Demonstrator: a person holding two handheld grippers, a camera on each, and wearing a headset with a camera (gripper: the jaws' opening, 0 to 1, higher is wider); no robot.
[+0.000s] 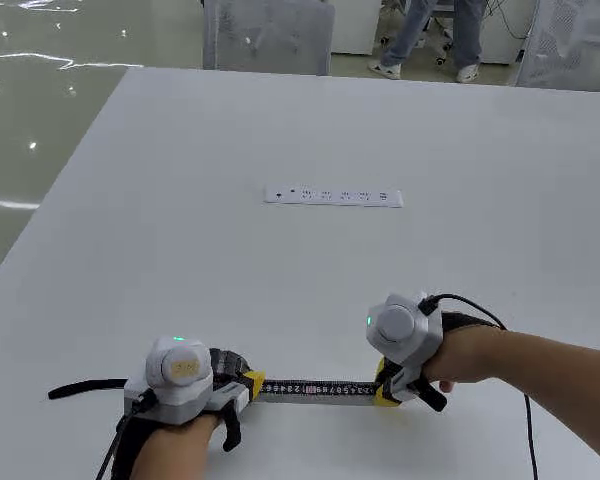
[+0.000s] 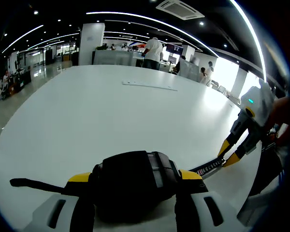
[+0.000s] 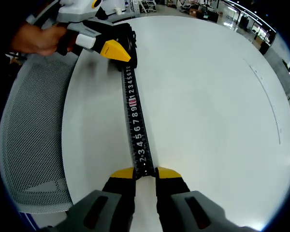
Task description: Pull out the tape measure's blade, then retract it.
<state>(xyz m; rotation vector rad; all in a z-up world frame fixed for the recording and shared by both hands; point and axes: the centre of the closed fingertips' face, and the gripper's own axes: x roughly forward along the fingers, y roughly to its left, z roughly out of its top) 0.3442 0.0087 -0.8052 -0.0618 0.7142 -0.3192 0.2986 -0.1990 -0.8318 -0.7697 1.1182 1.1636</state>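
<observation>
My left gripper [image 2: 135, 177] is clenched on the black tape measure case [image 2: 133, 191], a yellow-tipped jaw pressing each side, low over the near part of the white table [image 1: 280, 280]. My right gripper [image 3: 145, 172] pinches the tip of the blade [image 3: 132, 101] between closed jaws. The blade stretches straight from the case to that grip, numbers facing up. A black strap [image 2: 31, 182] trails from the case, away from the blade. Farther up the table lies a white power strip [image 1: 333, 196].
</observation>
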